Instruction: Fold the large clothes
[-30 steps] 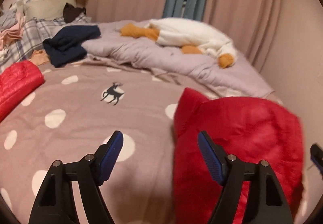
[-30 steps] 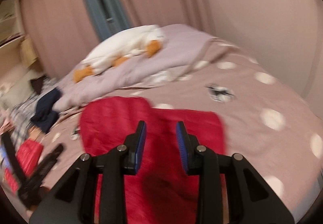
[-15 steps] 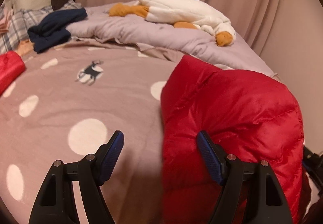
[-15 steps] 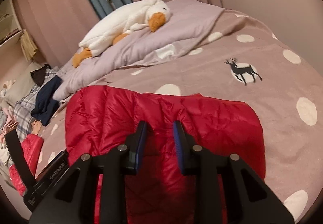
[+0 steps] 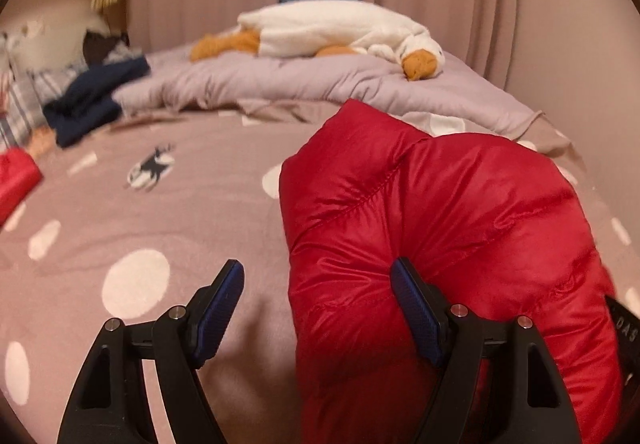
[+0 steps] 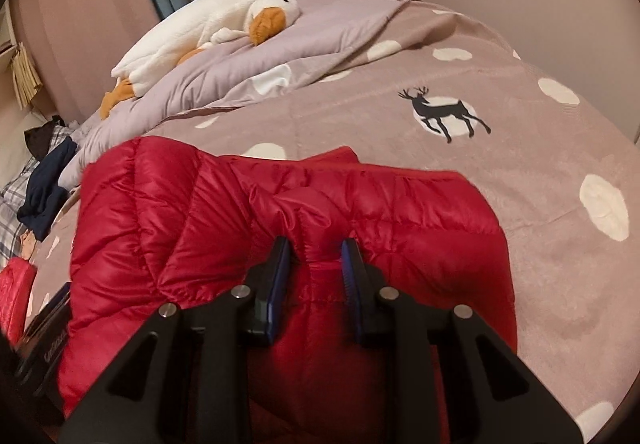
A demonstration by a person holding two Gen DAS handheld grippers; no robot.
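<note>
Over the last second both hands have sunk toward the bed (image 6: pixel 520 147), the right gripper (image 6: pixel 316 268) closing further and now pinching the red jacket (image 6: pixel 192 228) folded there, the left gripper (image 5: pixel 316 308) wide open, so smoothing likely follows.

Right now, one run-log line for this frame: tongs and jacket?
left tongs: open, beside jacket | right tongs: just been closing, pinching a fold | red puffer jacket: bunched on spotted blanket

light: dim, warm indoor | blur: left view's far left side | edges: fisheye bending, dark corners
</note>
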